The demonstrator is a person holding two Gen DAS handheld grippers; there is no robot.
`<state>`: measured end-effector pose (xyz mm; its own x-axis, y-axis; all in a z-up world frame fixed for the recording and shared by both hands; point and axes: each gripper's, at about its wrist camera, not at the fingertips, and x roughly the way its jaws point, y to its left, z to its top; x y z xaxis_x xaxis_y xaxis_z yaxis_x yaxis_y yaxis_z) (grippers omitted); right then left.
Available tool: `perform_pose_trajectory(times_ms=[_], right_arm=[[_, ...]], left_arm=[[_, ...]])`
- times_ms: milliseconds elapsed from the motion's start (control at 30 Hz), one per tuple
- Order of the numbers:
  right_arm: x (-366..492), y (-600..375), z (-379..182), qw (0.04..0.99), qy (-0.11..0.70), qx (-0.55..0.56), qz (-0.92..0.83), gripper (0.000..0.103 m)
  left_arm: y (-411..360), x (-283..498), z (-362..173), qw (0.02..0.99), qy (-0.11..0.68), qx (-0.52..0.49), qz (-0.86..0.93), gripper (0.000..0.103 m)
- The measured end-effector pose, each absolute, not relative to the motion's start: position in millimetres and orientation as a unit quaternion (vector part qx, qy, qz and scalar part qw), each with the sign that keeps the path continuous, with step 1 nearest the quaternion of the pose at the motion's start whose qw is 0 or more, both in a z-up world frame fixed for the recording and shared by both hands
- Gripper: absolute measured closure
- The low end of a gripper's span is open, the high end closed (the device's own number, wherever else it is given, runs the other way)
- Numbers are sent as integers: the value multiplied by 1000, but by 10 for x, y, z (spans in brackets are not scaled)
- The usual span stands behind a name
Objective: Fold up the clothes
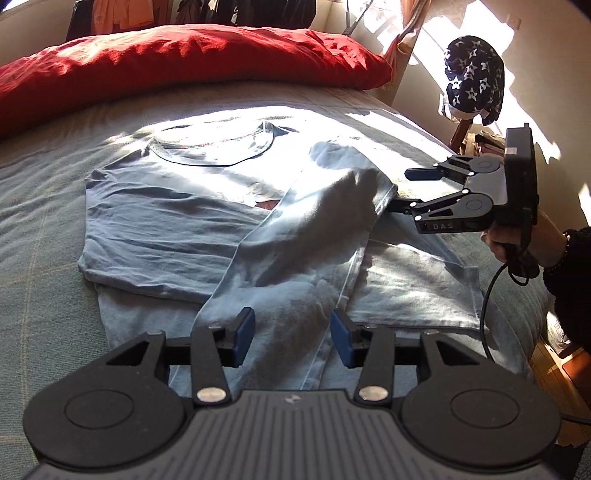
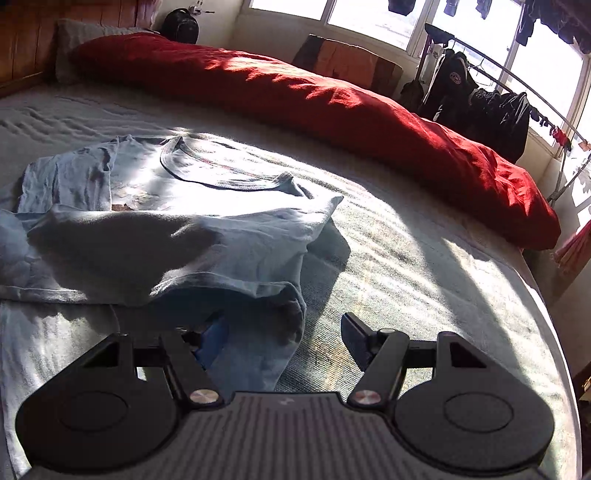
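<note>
A pale blue cotton T-shirt [image 1: 177, 206] is being side-folded on the grey bed [image 1: 40, 258]; both tongs, left [image 1: 293, 338] and right [image 2: 280, 332], are held apart, and the right side likely needs regripping.

Bright sun falls on a big bed [image 2: 424, 266] with a red blanket [image 2: 332, 103]. Dark clothes [image 2: 480, 107] hang by the windows [image 2: 369, 18].

Home bedroom, bed [image 2: 424, 266], red duvet [image 2: 332, 107], clothes rack [image 2: 491, 107]

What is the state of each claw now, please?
Left claw: open, above the light blue T-shirt, holding nothing.
Right claw: open, at the T-shirt's edge, gripping nothing.
</note>
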<state>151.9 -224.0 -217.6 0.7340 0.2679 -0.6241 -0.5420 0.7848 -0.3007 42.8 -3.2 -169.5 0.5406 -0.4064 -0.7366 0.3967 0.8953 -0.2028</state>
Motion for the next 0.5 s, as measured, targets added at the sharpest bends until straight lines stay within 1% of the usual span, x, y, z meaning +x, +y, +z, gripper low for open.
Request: perform_pose_trajectory(times_ms=[67, 200, 267, 300, 333, 367, 433, 500], right_arm=[[1599, -2159, -2234, 899, 266, -260, 231, 32], [1687, -2165, -2235, 915, 227, -268, 198, 32], [1765, -2265, -2255, 922, 239, -259, 157, 31], [1792, -2341, -2261, 926, 245, -246, 146, 29], [1818, -2427, -2260, 929, 256, -225, 143, 24], [1845, -2511, -2253, 931, 270, -200, 142, 22], [1875, -2638, -2235, 932, 291, -157, 147, 22], [1866, -2700, -2210, 930, 303, -138, 153, 22]], left_arm=[[-73, 544, -1653, 877, 418, -5, -238, 54], [-181, 796, -1623, 875, 413, -1, -253, 52], [-247, 894, -1629, 875, 410, 2, -256, 52], [-278, 933, -1636, 875, 409, 2, -258, 52], [-308, 962, -1646, 874, 409, 2, -261, 52], [-338, 989, -1657, 874, 409, 1, -263, 52], [-385, 1026, -1673, 872, 409, 0, -267, 52], [-413, 1040, -1682, 872, 409, 1, -268, 52]])
